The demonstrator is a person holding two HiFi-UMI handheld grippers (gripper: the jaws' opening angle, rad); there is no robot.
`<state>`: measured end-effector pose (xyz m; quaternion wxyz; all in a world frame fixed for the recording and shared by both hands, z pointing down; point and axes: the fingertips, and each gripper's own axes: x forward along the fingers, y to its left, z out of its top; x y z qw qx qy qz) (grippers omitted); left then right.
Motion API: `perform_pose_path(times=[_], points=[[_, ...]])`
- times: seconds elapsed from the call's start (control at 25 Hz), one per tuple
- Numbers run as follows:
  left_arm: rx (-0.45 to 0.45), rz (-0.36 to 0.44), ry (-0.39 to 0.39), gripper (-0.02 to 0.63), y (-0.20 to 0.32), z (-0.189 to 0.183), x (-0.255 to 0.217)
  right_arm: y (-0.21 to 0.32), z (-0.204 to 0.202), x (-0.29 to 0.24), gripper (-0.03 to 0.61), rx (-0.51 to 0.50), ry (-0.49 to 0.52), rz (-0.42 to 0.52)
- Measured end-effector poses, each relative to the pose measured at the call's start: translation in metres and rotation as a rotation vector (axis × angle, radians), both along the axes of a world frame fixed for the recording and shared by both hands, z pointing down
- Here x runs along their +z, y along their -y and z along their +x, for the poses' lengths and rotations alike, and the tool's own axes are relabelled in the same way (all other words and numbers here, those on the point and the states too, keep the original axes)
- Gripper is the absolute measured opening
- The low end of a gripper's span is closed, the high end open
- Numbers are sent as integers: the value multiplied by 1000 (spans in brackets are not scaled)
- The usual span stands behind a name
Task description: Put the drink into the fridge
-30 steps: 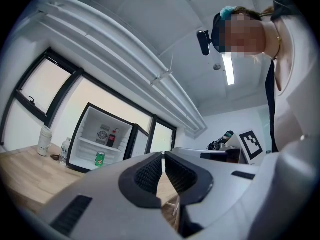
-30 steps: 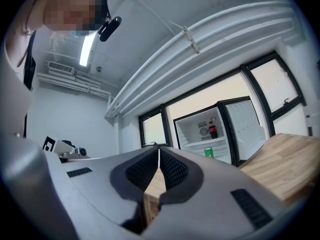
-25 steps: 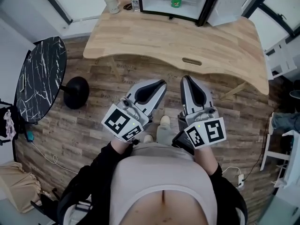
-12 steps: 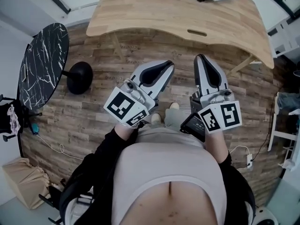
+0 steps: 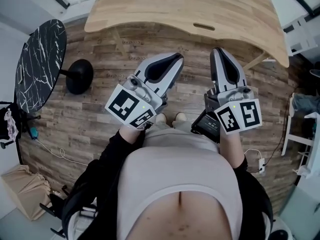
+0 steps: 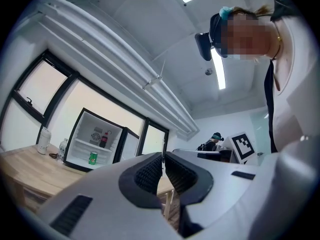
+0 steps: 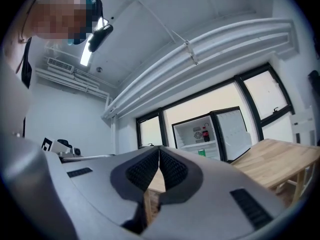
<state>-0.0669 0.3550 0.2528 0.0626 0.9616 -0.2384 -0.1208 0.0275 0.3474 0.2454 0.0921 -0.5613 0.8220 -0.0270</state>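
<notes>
a: what are the two grippers doing?

b: the left gripper (image 5: 175, 59) is hanging in front of the person's torso (image 5: 180, 184), over the plank floor (image 5: 100, 114). its jaws are pressing together with nothing sitting between them. the right gripper (image 5: 218, 51) is hanging beside it, the two apart, and its jaws are also meeting on nothing.

a: and where is the drink sitting?

b: the green can (image 6: 93, 158) is standing upright on the lower shelf of the fridge (image 6: 82, 131), whose door is hanging open. a dark bottle (image 6: 104, 139) is standing on the shelf above it. the fridge is resting on the far side of the wooden table (image 5: 185, 9), well apart from both grippers.

a: is anything else showing nearby?

b: a clear water bottle (image 6: 62, 149) and a pale container (image 6: 44, 140) are standing on the table just left of the fridge. a round black marble table (image 5: 37, 69) is standing on the floor at the person's left.
</notes>
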Motion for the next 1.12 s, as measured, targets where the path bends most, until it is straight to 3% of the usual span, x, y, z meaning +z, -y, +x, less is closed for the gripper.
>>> perform_pose_path(times=[1.12], points=[[4,4,26,23,7,-12,6,2,-37,5,28,-49,-24,20]])
